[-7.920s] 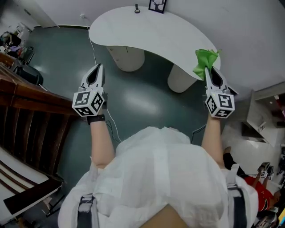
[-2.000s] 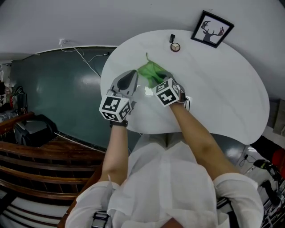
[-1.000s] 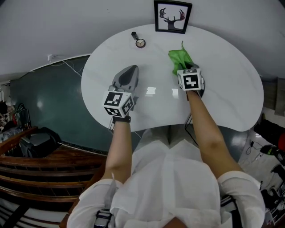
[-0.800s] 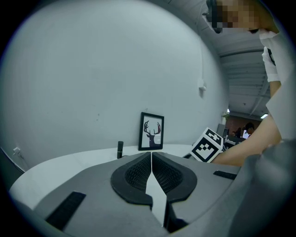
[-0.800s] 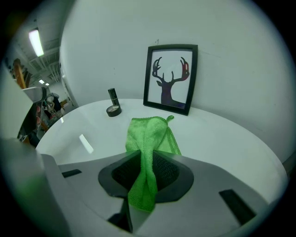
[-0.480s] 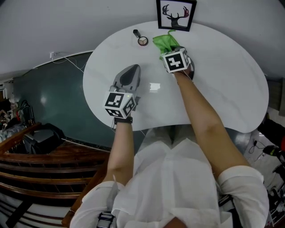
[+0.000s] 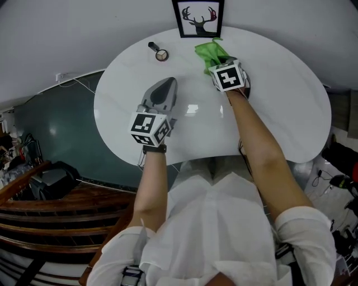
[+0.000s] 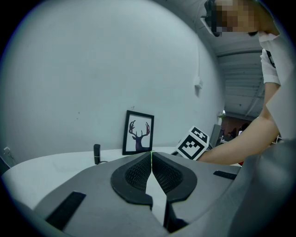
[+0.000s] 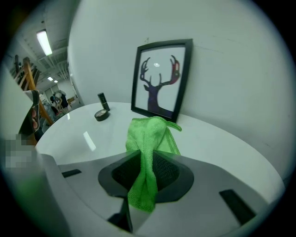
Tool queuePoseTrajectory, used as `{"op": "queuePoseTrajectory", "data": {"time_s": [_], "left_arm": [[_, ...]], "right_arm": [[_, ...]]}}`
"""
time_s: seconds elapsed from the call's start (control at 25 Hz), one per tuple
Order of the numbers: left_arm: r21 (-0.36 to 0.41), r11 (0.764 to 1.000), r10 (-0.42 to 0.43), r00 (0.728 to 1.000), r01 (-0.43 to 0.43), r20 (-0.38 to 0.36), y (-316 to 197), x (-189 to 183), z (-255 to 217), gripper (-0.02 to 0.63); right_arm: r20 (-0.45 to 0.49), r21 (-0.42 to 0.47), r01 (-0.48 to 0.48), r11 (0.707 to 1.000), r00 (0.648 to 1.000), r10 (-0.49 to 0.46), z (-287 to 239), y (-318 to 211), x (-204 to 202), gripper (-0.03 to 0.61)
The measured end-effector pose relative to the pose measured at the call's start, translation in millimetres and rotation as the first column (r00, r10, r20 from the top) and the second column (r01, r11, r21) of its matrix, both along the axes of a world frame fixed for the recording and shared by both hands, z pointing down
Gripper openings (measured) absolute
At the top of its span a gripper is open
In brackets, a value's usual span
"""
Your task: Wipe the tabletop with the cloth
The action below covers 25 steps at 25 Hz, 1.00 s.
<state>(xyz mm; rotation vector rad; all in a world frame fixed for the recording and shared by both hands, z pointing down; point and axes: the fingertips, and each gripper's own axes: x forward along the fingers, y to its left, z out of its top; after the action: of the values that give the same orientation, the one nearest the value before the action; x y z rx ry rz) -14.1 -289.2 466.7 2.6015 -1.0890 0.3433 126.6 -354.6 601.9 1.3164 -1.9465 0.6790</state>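
Far left is just dark teal floor [image 7: 67, 111] with a thin cable [image 7: 84, 86] trailing along it, then the table [image 7: 279, 106] starts: glossy white, rounded kidney shape, smooth enough to throw reflections. The left gripper [image 7: 166, 82] hangs over the table's left half, its grey ribbed jaws pressed together at the tips with nothing between them. Further back there's a little black cylinder [image 7: 151, 45] standing up and a small round disc thing [image 7: 161, 55] just beside it. The black-framed deer antler picture [image 7: 197, 17] leans at the wall behind. Right in front of the frame sits the cloth [image 7: 210, 51], bright green, fuzzy microfiber, all bunched up. The right gripper [image 7: 219, 61] is clamped on the cloth, with a fold hanging down between the jaws. Can't tell if the cloth's actually pressed onto the tabletop. Nothing sits between the two grippers but bare table.
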Motion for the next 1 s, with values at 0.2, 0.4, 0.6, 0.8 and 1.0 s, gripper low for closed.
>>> {"op": "queuePoseTrajectory", "data": {"time_s": [0.2, 0.4, 0.6, 0.8, 1.0], "left_arm": [[0.0, 0.999, 0.045, 0.999, -0.045, -0.004, -1, 42, 0, 0.02], [-0.002, 0.997, 0.081, 0.997, -0.081, -0.006, 0, 76, 0, 0.02], [-0.005, 0.996, 0.09, 0.996, -0.09, 0.007, 1, 94, 0, 0.02], [-0.013, 0.997, 0.082, 0.996, -0.081, 0.027, 2, 102, 3, 0.02], [-0.016, 0.998, 0.067, 0.997, -0.066, 0.038, 3, 108, 5, 0.02]], "right_arm": [[-0.02, 0.028, -0.111, 0.993, 0.994, 0.112, -2, 12, 93, 0.072], [-0.056, 0.029, -0.242, 0.97, 0.968, 0.243, -1, 19, 173, 0.072], [-0.016, -0.042, -0.26, 0.965, 0.966, 0.259, 5, 7, 164, 0.072], [-0.052, 0.055, -0.137, 0.989, 0.989, 0.14, -14, -34, 126, 0.072], [-0.01, 0.055, -0.08, 0.995, 0.997, 0.081, -15, -38, 116, 0.072]]}}
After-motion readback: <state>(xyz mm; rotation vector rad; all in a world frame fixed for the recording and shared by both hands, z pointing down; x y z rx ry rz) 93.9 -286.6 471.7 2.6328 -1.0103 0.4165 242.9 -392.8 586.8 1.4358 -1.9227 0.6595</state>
